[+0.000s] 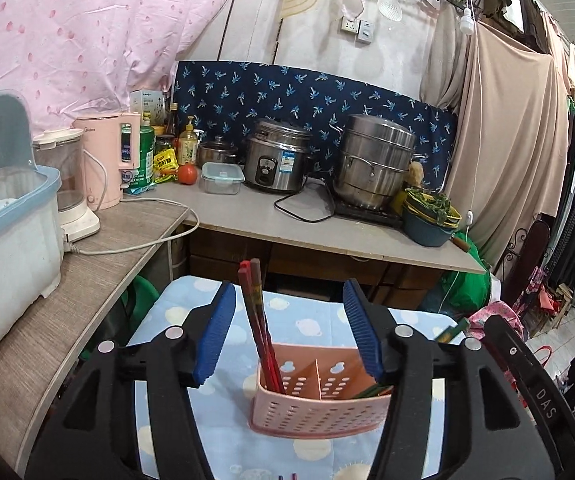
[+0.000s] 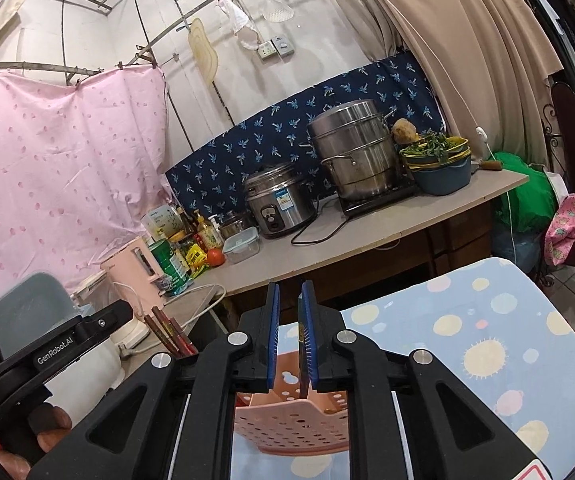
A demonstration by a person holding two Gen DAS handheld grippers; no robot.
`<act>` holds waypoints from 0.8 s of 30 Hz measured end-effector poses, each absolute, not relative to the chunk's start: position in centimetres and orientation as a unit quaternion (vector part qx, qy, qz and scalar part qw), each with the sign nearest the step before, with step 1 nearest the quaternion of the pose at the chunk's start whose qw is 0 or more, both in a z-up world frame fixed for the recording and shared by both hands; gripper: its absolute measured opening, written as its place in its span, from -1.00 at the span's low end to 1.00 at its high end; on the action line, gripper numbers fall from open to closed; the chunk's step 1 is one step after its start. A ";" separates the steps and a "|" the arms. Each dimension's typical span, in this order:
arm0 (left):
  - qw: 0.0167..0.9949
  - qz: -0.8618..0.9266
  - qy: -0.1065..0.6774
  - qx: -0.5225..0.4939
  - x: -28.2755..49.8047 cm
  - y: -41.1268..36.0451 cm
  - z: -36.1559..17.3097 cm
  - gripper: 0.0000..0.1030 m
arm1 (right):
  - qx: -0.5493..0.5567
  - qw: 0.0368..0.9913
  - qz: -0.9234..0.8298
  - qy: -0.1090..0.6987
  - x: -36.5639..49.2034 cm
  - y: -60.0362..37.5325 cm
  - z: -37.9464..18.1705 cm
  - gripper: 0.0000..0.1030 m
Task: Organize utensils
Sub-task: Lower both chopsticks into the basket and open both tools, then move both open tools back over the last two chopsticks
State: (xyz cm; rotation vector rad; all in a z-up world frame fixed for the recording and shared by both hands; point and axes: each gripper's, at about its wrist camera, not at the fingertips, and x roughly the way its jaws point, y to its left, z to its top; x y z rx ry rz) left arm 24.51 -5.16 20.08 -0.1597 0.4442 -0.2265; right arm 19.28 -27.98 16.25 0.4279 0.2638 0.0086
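A pink perforated utensil holder (image 1: 319, 404) stands on the blue dotted cloth (image 1: 307, 324). Several dark red chopsticks (image 1: 257, 320) stand upright in its left compartment. A green-tipped chopstick (image 1: 371, 392) lies in its right compartment. My left gripper (image 1: 289, 332) is open just above and behind the holder, with the red chopsticks between its fingers, untouched. My right gripper (image 2: 288, 344) hovers over the holder (image 2: 291, 424), its blue pads almost closed on a thin dark chopstick (image 2: 302, 360) that points down into it. The red chopsticks' tops (image 2: 167, 332) show at its left.
A grey counter (image 1: 279, 216) behind holds a rice cooker (image 1: 277, 156), a steel steamer pot (image 1: 375, 160), a glass box, a tomato and bottles. A pink kettle (image 1: 107, 160) and a dish box (image 1: 3, 216) stand on the left shelf. Clothes hang at right.
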 end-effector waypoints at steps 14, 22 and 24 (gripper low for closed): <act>0.958 -0.117 0.254 -0.063 21.2 -4.8 18.1 0.25 | 0.203 0.965 0.024 0.163 15.7 -26.5 14.1 -0.72; 0.948 -0.117 0.291 -0.050 18.7 -4.4 14.9 0.25 | 0.191 0.959 0.041 0.207 12.2 -24.6 11.0 -0.72; 0.945 -0.117 0.302 -0.048 17.7 -4.2 13.7 0.25 | 0.187 0.956 0.046 0.221 11.2 -24.0 10.0 -0.72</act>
